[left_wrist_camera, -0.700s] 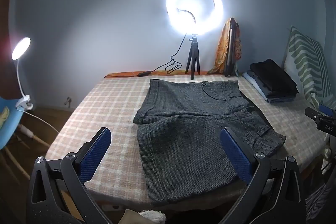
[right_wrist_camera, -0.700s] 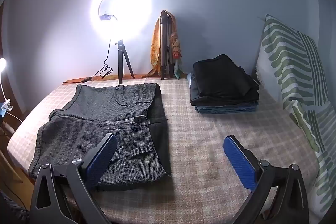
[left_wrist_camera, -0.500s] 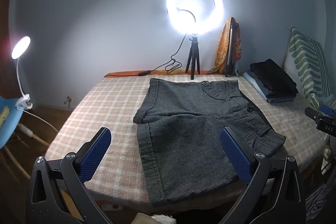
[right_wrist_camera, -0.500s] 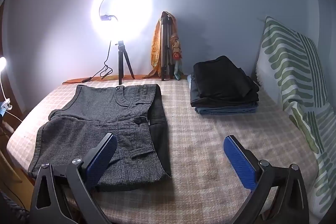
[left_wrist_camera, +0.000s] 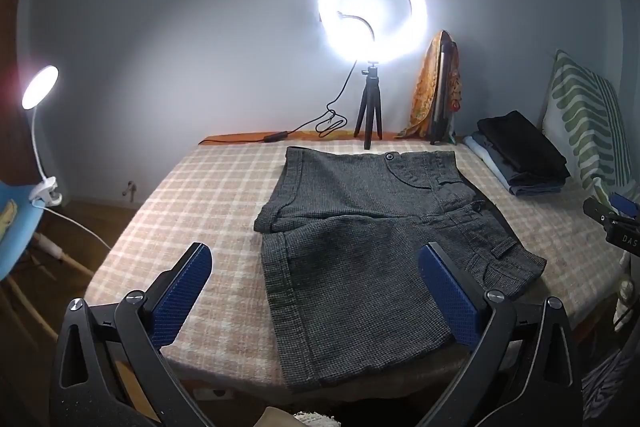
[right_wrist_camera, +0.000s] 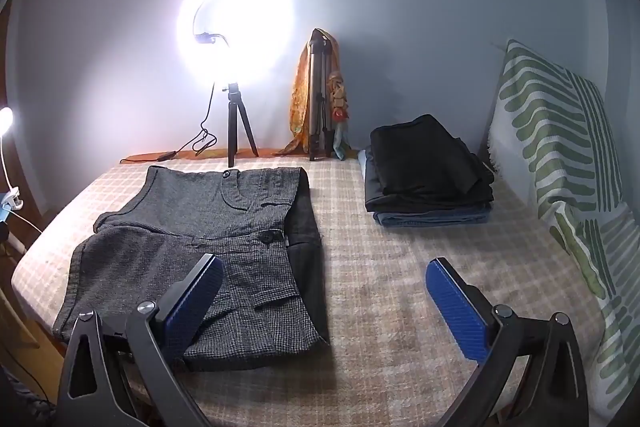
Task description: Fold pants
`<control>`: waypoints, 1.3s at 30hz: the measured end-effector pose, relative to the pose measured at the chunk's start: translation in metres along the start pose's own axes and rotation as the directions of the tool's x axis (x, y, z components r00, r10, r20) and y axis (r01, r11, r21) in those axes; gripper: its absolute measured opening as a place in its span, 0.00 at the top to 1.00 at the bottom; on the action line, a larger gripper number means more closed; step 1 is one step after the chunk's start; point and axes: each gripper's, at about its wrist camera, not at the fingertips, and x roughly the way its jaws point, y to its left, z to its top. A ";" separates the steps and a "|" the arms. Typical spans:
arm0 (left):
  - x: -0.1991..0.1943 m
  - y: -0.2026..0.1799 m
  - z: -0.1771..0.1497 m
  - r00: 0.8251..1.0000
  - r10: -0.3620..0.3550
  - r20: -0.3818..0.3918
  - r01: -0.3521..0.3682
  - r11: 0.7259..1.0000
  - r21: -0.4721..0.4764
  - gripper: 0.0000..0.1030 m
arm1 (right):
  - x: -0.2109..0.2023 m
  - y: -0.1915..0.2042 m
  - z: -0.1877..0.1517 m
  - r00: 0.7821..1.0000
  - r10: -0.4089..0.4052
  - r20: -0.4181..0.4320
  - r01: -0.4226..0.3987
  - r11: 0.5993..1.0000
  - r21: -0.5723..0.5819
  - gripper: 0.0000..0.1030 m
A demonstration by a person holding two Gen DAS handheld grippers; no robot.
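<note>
Both tongs held open above the bed, gripping nothing.

I see the grey checked woven shorts point(left_wrist_camera: 372, 239) lying flat at the frame centre on the beige plaid bedcover point(left_wrist_camera: 200, 195), legs folded one over the other. My left tongs point(left_wrist_camera: 316, 297) gape at lower centre; my right tongs point(right_wrist_camera: 326, 301) likewise, their left pad over the shorts' near edge. A stack of folded dark clothes point(right_wrist_camera: 428, 175) sits right of centre, apart.

Grey checked shorts point(left_wrist_camera: 360, 239) — folded lengthwise, flat on the bed.
</note>
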 end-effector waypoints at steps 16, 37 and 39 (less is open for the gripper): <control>-0.002 0.001 0.002 1.000 -0.009 0.002 0.009 1.000 -0.003 0.00 | -0.001 0.002 0.000 1.000 -0.001 0.011 0.001 1.000 0.002 0.00; -0.001 0.000 0.004 1.000 -0.002 0.000 0.002 1.000 -0.003 0.00 | -0.003 0.002 0.002 1.000 0.004 0.019 -0.004 1.000 0.002 0.00; -0.001 -0.001 0.004 1.000 -0.001 -0.002 0.001 1.000 -0.001 0.00 | -0.003 0.002 0.001 1.000 0.005 0.018 -0.005 1.000 0.005 0.00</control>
